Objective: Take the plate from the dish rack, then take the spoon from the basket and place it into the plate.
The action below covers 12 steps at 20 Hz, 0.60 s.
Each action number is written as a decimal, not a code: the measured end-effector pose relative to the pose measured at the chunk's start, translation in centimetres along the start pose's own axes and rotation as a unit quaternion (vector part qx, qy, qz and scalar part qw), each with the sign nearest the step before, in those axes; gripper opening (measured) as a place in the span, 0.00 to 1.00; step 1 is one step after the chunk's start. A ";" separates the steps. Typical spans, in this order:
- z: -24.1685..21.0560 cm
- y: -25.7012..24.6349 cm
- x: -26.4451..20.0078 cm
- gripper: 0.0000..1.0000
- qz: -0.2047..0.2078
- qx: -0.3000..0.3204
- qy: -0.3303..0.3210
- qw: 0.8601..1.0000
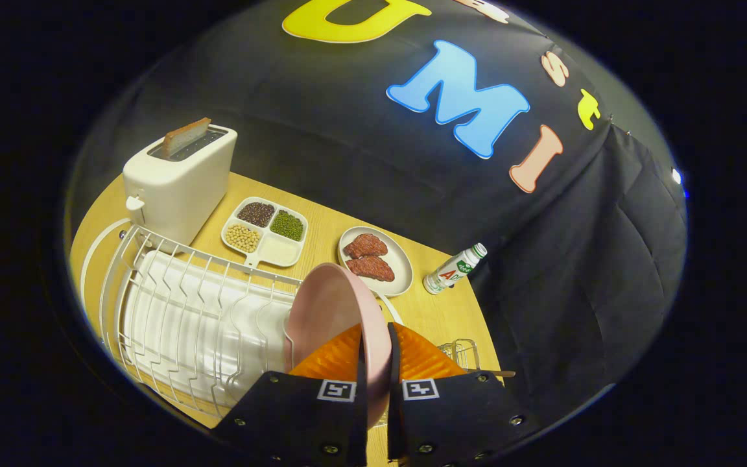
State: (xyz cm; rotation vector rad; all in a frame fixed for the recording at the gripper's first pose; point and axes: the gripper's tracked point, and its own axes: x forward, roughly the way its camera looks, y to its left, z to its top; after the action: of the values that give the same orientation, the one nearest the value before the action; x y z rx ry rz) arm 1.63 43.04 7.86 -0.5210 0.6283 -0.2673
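Note:
A pink plate [334, 311] stands on edge between my two orange fingers [334, 360], which press on its rim from both sides. My gripper [377, 357] is shut on it, holding it just above the right end of the white wire dish rack [185, 311]. Beyond the right finger, a small wire basket [461, 352] sits on the wooden table, with a thin wooden handle [500, 373] poking out of it. The rest of the spoon is hidden behind my finger.
A white toaster [176, 181] with a slice of bread stands behind the rack. A divided tray of beans [264, 231], a white dish with two pieces of meat [377, 259] and a lying bottle [454, 268] are on the table [438, 311] beyond the plate.

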 end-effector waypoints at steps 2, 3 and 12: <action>1.4 -1.3 -0.5 0.12 -0.021 -0.006 -0.014 1.000; 2.3 -1.8 -0.9 0.12 -0.026 -0.002 -0.022 0.999; 4.4 -9.2 -2.7 0.12 -0.030 0.042 -0.057 0.997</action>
State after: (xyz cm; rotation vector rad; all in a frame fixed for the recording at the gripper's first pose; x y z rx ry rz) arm 1.52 38.07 17.12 -0.4702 0.4893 -0.3168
